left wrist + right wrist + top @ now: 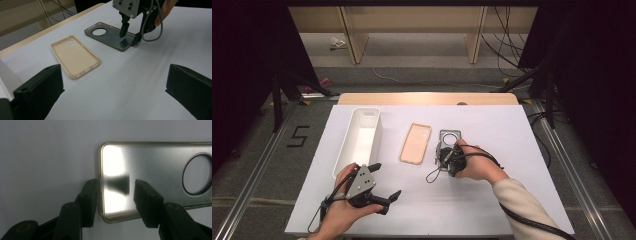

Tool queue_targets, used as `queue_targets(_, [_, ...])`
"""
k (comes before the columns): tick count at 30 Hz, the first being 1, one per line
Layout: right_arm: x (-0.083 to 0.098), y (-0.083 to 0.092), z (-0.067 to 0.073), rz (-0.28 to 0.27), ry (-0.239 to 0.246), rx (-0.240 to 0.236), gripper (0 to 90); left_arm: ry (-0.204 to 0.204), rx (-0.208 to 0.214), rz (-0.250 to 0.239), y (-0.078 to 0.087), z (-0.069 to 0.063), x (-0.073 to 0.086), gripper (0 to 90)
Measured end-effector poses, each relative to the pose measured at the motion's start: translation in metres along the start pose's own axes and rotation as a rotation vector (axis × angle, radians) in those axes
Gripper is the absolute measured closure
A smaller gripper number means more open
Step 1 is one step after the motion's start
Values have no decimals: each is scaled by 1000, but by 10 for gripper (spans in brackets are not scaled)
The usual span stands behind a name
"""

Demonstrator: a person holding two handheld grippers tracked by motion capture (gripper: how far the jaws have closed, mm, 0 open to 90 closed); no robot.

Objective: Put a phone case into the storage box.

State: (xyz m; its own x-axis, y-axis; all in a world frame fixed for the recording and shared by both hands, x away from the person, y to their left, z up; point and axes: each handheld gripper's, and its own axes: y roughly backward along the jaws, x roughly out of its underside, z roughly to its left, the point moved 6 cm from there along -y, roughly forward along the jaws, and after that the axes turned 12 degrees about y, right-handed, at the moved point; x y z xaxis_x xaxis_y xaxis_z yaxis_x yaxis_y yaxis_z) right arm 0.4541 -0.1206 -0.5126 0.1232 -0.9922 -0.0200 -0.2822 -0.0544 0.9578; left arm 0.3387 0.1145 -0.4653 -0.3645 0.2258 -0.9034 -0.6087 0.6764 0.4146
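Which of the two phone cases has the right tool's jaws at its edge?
The dark grey case with one large round camera hole; the right tool straddles its short end. The beige case lies untouched beside it.

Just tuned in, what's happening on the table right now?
A person works at a white table with a gripper in each hand. The right gripper is down at the near short end of the dark grey phone case with a round camera hole; its jaws straddle that end wall, one outside and one inside, not yet pinching it. The case lies flat. The left gripper hovers open, holding nothing, near the long white plastic bin. A beige phone case lies untouched between bin and dark case.
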Motion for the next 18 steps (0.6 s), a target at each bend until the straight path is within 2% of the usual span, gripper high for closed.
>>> queue_targets(3, [-1,0,1,20,-1,-5,565,-1,2,0,0,0,0,5])
queue_targets(6, [-2,-1,1,17,11,-3,591,-1,1,-1,0,0,0,5])
queue_targets(14, [-3,0,5,19,42,-36,728,-5,7,2,0,-2,0,5])
queue_targets(18, [-4,0,8,22,40,-45,774,-5,7,2,0,-2,0,5])
